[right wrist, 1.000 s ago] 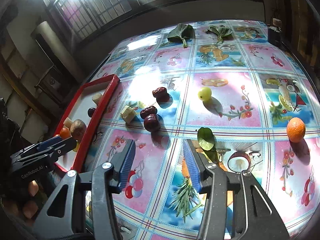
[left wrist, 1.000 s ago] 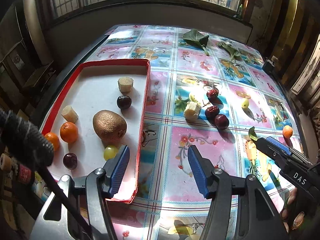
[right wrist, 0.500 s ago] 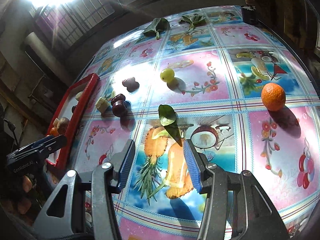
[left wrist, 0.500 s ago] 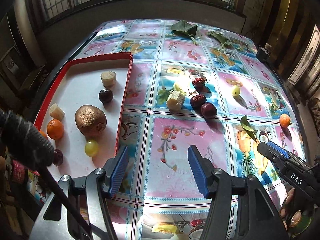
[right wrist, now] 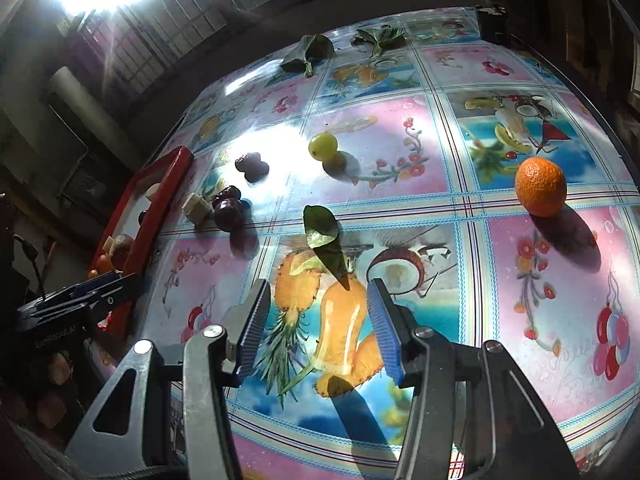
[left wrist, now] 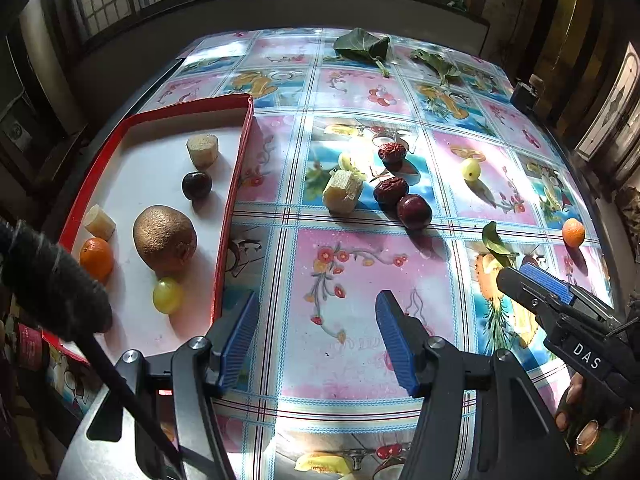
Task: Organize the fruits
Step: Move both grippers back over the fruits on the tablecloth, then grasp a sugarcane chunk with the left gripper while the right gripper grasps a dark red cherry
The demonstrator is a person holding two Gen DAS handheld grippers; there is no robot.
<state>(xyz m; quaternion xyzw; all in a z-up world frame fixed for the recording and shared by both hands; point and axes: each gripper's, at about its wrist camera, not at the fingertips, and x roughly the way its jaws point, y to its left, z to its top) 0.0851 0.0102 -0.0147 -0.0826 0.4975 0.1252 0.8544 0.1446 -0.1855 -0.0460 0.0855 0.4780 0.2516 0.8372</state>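
Note:
A red-rimmed white tray (left wrist: 236,168) at the left holds a kiwi (left wrist: 164,238), a dark plum (left wrist: 196,185), a green grape (left wrist: 167,295), an orange (left wrist: 96,258) and two sugarcane pieces. On the tablecloth lie a sugarcane chunk (left wrist: 343,191), two red dates (left wrist: 390,190), a plum (left wrist: 414,211), a green grape (right wrist: 322,146) and an orange (right wrist: 540,186). My left gripper (left wrist: 316,336) is open and empty just right of the tray's near corner. My right gripper (right wrist: 316,320) is open and empty, just short of a small leaf (right wrist: 320,230).
Two large green leaves (left wrist: 362,46) lie at the far end of the table. A dark small object (right wrist: 492,20) stands at the far right corner. The table's right edge runs close behind the orange. Windows and a wall lie beyond the far edge.
My left gripper has shifted right, away from the tray, and stayed open. My right gripper has swung right, from the plums toward the leaf and orange, still open.

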